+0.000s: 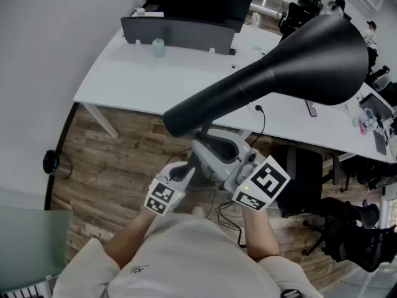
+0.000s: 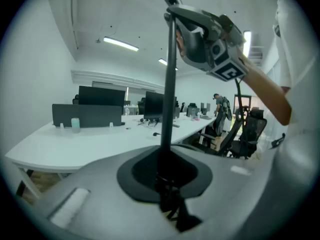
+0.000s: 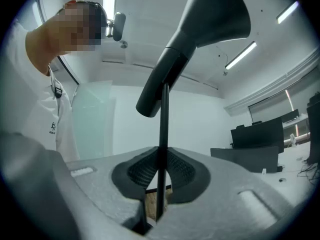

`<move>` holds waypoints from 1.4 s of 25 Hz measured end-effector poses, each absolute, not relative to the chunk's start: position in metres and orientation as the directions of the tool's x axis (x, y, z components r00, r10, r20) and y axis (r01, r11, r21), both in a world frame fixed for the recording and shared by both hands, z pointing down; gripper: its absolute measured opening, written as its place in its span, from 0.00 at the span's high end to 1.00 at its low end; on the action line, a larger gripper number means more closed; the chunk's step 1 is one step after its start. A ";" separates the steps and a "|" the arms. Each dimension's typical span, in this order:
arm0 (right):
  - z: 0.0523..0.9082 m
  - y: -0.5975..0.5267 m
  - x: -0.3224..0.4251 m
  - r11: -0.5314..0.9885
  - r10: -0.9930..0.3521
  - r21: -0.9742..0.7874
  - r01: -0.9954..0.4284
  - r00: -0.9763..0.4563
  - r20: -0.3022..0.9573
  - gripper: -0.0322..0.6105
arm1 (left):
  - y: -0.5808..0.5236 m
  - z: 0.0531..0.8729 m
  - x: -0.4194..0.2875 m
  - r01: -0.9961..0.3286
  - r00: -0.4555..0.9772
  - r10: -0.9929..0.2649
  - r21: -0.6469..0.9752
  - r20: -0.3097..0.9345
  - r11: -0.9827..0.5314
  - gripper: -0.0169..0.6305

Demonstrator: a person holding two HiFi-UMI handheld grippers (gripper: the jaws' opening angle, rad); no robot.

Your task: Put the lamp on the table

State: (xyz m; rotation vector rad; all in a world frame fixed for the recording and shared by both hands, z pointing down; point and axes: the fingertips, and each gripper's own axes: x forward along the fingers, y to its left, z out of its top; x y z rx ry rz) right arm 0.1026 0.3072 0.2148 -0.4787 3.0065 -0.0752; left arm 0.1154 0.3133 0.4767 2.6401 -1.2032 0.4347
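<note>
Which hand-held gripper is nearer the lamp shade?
Right. The right hand-held gripper clamps the pole high up, close under the shade; the left hand-held gripper clamps the same pole farther down.

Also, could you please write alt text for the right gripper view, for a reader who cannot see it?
The right gripper is shut on the thin black pole of a lamp, whose black cone shade tilts overhead against the white ceiling. A person in a white shirt is at the left, dark monitors at the far right.
</note>
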 end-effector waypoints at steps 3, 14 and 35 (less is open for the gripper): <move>0.214 0.310 0.101 0.946 -0.324 -0.063 -0.319 -0.942 -0.089 0.88 | 0.314 0.476 0.111 -0.759 0.624 -0.702 0.056 0.343 -0.648 0.93; 0.211 0.318 0.093 0.943 -0.332 -0.053 -0.328 -0.940 -0.086 0.88 | 0.323 0.471 0.102 -0.754 0.630 -0.699 0.051 0.339 -0.654 0.93; 0.207 0.327 0.032 0.938 -0.348 -0.038 -0.346 -0.933 -0.089 0.88 | 0.328 0.467 0.042 -0.745 0.642 -0.700 0.042 0.312 -0.665 0.93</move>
